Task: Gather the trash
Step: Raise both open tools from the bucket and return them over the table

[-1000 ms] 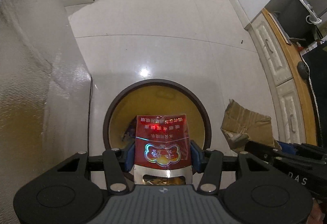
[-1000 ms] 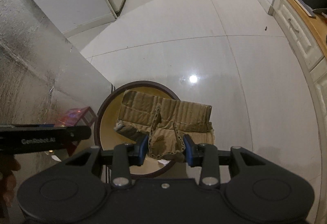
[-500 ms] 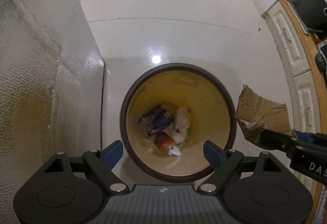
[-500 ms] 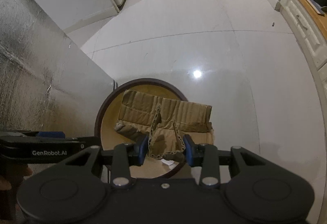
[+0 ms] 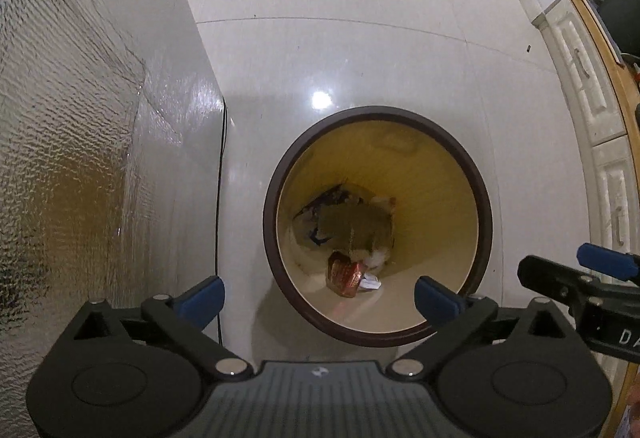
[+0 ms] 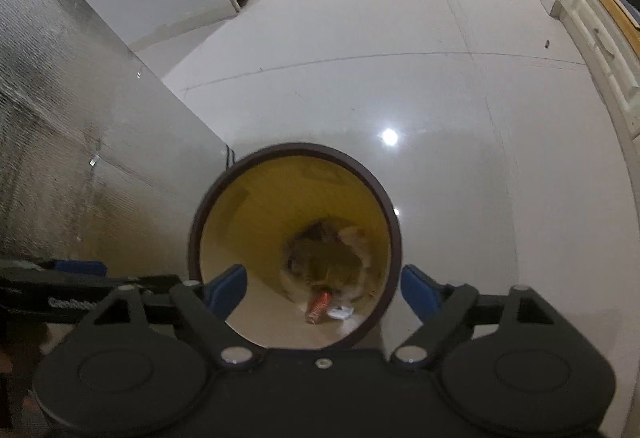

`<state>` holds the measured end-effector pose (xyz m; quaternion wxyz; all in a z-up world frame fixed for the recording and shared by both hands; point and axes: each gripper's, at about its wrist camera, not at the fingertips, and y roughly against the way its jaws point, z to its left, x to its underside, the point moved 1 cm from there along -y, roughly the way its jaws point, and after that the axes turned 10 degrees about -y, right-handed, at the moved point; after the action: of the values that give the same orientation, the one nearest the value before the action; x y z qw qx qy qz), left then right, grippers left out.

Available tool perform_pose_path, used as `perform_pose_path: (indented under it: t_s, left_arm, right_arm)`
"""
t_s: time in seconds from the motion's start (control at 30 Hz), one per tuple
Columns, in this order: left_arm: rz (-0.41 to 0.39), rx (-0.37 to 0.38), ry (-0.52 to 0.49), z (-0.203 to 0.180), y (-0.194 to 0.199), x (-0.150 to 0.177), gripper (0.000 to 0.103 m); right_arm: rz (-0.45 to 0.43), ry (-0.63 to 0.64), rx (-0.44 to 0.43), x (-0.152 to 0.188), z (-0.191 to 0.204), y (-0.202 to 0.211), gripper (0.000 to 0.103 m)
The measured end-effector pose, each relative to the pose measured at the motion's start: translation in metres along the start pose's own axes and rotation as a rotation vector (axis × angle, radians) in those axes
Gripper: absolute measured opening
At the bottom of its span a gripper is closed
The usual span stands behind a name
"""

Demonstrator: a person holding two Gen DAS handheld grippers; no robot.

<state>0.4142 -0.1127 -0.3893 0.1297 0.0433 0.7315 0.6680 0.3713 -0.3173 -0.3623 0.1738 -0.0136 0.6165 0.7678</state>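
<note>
A round trash bin with a dark brown rim [image 5: 486,206] and yellow inside stands on the floor below both grippers. At its bottom lie a brown cardboard piece [image 5: 352,224], a red foil wrapper [image 5: 345,275] and white scraps. My left gripper [image 5: 318,298] is open and empty above the bin's near edge. My right gripper [image 6: 323,288] is open and empty above the same bin [image 6: 394,222]; the cardboard [image 6: 326,258] and the red wrapper [image 6: 318,306] show inside. The right gripper also shows in the left wrist view [image 5: 580,278].
A silver textured appliance wall [image 5: 80,158] stands close on the left of the bin. White cabinets with a wooden top [image 5: 592,78] run along the right. Glossy white floor tiles [image 5: 340,38] stretch ahead. A thin black cable [image 5: 219,238] runs down beside the appliance.
My left gripper opened and dropped the red wrapper into the bin. My right gripper then opened and the cardboard fell into the bin.
</note>
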Motion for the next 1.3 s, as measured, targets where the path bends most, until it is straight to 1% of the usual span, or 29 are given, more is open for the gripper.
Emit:
perform_pose_path:
  t_s: [0.03, 0.2, 0.27, 0.4, 0.57, 0.87, 1.07, 1.3]
  left_arm:
    - [0.002, -0.001, -0.001, 0.000, 0.000, 0.000, 0.101]
    - [0.011, -0.002, 0.000, 0.001, -0.001, 0.003, 0.103]
    - [0.012, -0.004, 0.002, 0.001, 0.000, 0.004, 0.103]
    - [0.010, -0.012, -0.005, 0.001, 0.003, 0.006, 0.103]
    - [0.000, -0.014, -0.011, 0.002, 0.010, 0.010, 0.103]
    - [-0.010, -0.032, 0.009, 0.006, 0.027, 0.022, 0.103]
    - [-0.013, -0.047, -0.011, 0.005, 0.039, 0.033, 0.103]
    - [-0.077, -0.054, -0.020, 0.000, 0.069, 0.040, 0.103]
  right_arm:
    - [0.005, 0.002, 0.008, 0.000, 0.000, -0.001, 0.088]
    - [0.015, 0.014, 0.026, 0.002, -0.002, 0.000, 0.100]
    - [0.009, 0.024, 0.037, 0.003, -0.003, 0.003, 0.103]
    - [0.012, 0.018, 0.054, 0.003, -0.010, 0.006, 0.103]
    - [0.004, 0.026, 0.101, 0.005, -0.016, 0.011, 0.103]
    - [-0.002, -0.005, 0.102, 0.012, -0.020, 0.023, 0.103]
    - [0.001, -0.009, 0.103, 0.020, -0.019, 0.032, 0.103]
    - [-0.044, -0.004, 0.105, 0.025, -0.016, 0.060, 0.103]
